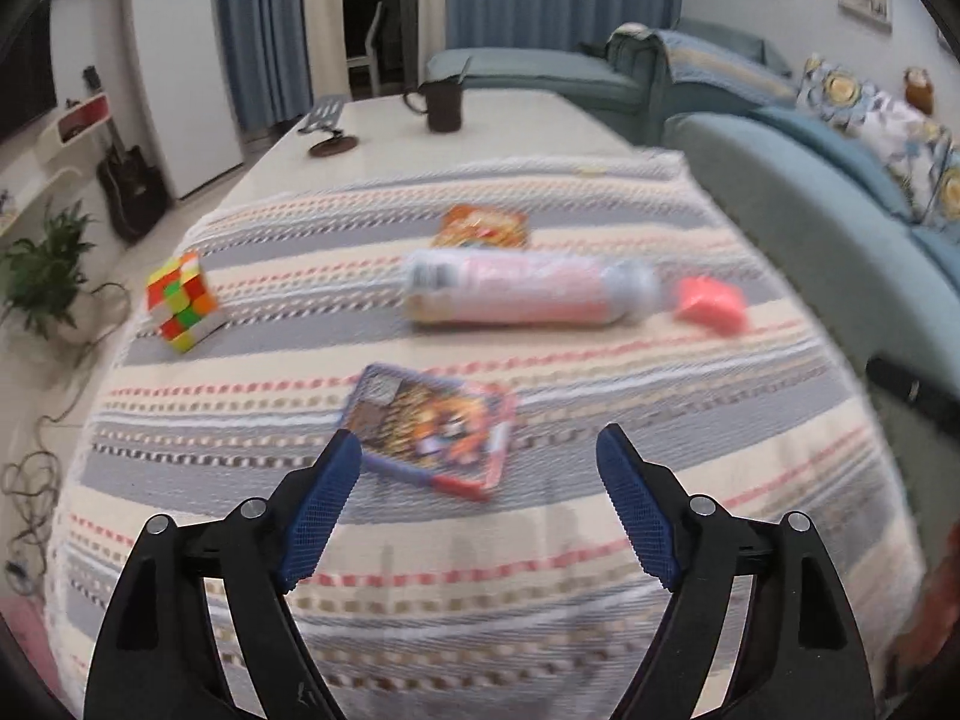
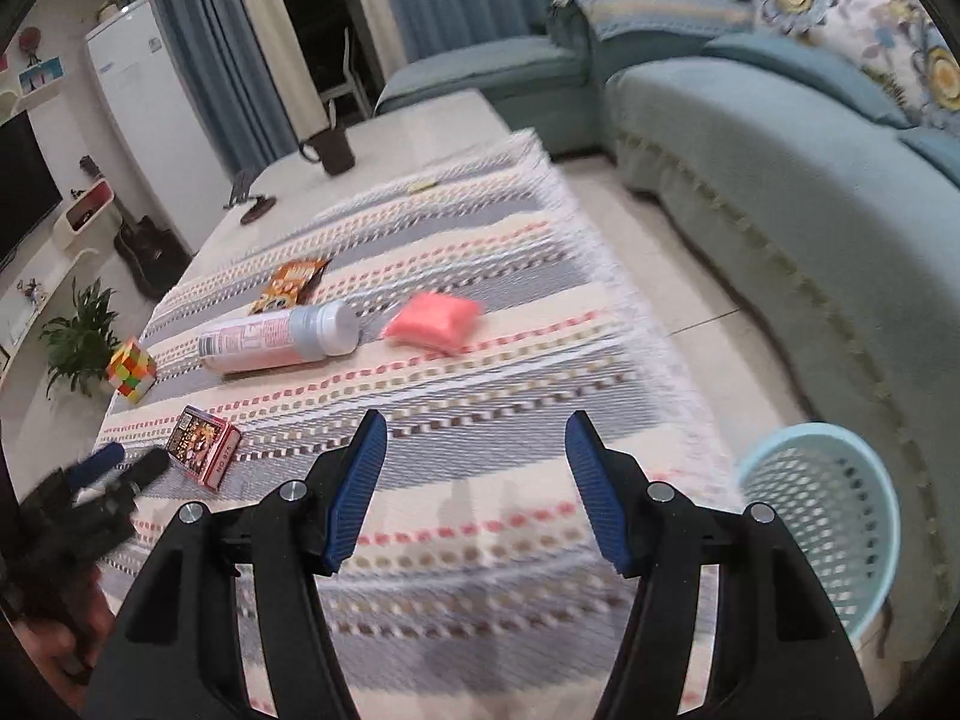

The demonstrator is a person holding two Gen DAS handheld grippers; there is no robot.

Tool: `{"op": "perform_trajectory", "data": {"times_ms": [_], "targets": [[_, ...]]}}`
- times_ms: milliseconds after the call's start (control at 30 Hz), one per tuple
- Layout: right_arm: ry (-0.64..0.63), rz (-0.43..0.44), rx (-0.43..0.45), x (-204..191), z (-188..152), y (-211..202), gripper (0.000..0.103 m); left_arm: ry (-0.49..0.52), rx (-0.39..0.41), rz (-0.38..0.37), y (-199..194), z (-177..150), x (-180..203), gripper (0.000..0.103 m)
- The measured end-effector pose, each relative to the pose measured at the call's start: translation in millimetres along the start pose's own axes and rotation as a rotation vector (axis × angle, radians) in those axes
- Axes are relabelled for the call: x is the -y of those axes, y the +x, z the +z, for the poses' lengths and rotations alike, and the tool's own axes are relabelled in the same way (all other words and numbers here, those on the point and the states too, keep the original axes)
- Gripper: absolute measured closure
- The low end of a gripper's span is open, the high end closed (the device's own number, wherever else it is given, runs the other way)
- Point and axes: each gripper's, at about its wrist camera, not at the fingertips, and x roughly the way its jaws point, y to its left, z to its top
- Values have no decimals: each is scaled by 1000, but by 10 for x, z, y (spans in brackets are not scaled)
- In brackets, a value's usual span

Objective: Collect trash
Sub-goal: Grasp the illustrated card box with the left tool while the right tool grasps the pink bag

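Trash basket (image 2: 822, 516) looks empty; left tool (image 1: 480, 450) and right tool (image 2: 474, 432) gape, holding nothing.

I have the cloth (image 1: 540, 540) spread over the near part of the table (image 1: 510, 120). On it, a flat box (image 1: 432, 429) lies nearest, just ahead of my left gripper (image 1: 480, 462). Behind the box a bottle (image 1: 522, 288) lies on its side, a packet (image 1: 711, 303) just right of it, a wrapper (image 1: 483, 227) just behind it. A cube (image 1: 181, 300) sits far left. A mug (image 1: 443, 105) stands on the far bare table. A basket (image 2: 828, 516) stands on the floor right of the table, sofa (image 2: 750, 138) beyond.
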Motion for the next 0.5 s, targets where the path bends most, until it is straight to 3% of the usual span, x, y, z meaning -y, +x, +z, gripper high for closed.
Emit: {"op": "perform_trajectory", "data": {"times_ms": [233, 367, 500], "targets": [[-75, -5, -43, -283, -57, 481, 45, 4, -48, 12, 395, -193, -105, 24], [-81, 8, -80, -357, -148, 640, 45, 3, -63, 86, 546, -202, -142, 26], [-122, -16, -86, -425, -229, 711, 45, -80, -81, 24, 576, -227, -363, 29]]}}
